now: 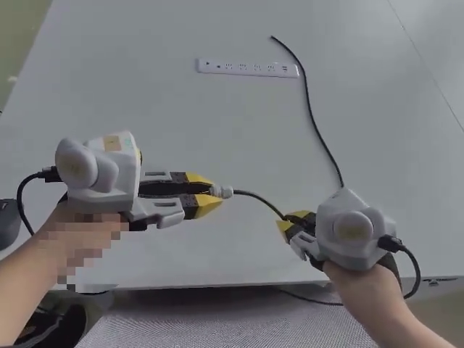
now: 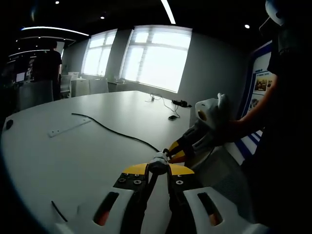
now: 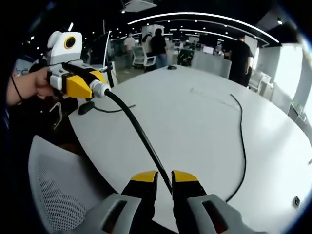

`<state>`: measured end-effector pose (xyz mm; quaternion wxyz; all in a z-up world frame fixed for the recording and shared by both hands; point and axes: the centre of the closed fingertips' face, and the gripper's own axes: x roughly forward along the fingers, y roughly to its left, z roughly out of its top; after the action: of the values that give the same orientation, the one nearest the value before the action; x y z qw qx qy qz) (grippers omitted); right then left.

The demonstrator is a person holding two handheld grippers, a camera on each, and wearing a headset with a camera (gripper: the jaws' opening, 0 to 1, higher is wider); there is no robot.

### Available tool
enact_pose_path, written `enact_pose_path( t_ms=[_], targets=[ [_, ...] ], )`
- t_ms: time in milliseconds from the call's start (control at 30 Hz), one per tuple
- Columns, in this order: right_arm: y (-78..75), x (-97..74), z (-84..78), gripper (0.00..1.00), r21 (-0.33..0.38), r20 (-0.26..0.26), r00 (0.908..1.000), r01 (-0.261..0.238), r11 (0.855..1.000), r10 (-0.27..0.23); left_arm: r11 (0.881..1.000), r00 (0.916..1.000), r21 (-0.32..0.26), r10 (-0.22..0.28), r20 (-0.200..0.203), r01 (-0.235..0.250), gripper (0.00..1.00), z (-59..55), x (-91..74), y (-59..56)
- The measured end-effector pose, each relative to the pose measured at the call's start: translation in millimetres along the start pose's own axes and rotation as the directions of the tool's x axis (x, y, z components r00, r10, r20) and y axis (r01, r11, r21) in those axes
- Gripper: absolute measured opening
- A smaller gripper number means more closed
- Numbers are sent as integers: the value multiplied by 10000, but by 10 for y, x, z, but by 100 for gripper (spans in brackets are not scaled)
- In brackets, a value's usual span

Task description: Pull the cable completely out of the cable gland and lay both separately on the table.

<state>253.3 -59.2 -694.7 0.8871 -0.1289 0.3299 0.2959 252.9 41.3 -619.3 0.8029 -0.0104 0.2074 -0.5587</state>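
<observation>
My left hand-held gripper (image 1: 210, 192) and right hand-held gripper (image 1: 288, 221) have rounded pale grey housings, black jaw bodies and yellow tips. A black lead (image 1: 22, 192) trails from the rear of each. I see orange slots (image 2: 105, 214) at the jaw bases, small screws (image 2: 127, 180) on the black plates, and a dark band (image 3: 14, 90) on my left wrist.

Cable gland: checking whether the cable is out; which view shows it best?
Right gripper view: cable gland sticks out of the left gripper, cable entering it. Head view shows it small; left gripper view, partly hidden.
</observation>
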Motion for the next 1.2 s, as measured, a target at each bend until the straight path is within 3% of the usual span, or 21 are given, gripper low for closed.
enact_pose_path(
  t_ms=[100, 200, 267, 400, 500, 633, 667, 800, 900, 1000, 1100, 1200],
  targets=[
    [31, -92, 190, 12, -783, 369, 9993, 26, 9969, 3, 10000, 10000, -15, 2, -20, -2, 15, -2, 3, -17],
    [154, -179, 425, 14, -2201, 601, 9980, -38, 9755, 175, 10000, 10000, -28, 11, -40, -12, 15, -13, 1, -36],
    [259, -186, 529, 14, -2769, 678, 9966, -258, 9605, 463, 10000, 10000, -50, 31, -41, -31, 15, -20, -5, -48],
    [514, -152, 670, 14, -4016, 577, 9922, -781, 9125, 1104, 9999, 10000, -135, 71, -64, -72, 15, -41, -18, -54],
    [593, -125, 759, 13, -4881, 609, 9927, -611, 8707, 1038, 9999, 9999, -134, 66, -147, -68, 15, -66, -21, -54],
    [675, -89, 798, 10, -5425, 536, 9917, -692, 8372, 1167, 9999, 9998, -109, 57, -201, -59, 15, -83, -22, -62],
    [704, -72, 792, 9, -5747, 440, 9918, -734, 8150, 1204, 9999, 9998, -128, 42, -201, -45, 15, -84, -21, -69],
    [756, -24, 780, 6, -6485, 359, 9937, -579, 7590, 1066, 9999, 9996, -115, -7, -275, 4, 15, -100, -11, -84],
    [783, -13, 772, 1, -6500, 340, 9937, -595, 7576, 1073, 9999, 9995, -119, 70, -298, -73, 15, -106, -6, -65],
    [764, -10, 760, 1, -6372, 355, 9935, -610, 7683, 1083, 10000, 9992, -73, 41, -400, -44, 15, -125, 0, -65],
    [742, 0, 736, 1, -6401, 353, 9943, -546, 7663, 1003, 10000, 9990, -47, 6, -445, -8, 15, -125, 20, -67],
    [700, 2, 730, 0, -6181, 385, 9947, -513, 7844, 954, 10000, 9989, -28, -21, -460, 20, 15, -118, 48, -67]
  ],
)
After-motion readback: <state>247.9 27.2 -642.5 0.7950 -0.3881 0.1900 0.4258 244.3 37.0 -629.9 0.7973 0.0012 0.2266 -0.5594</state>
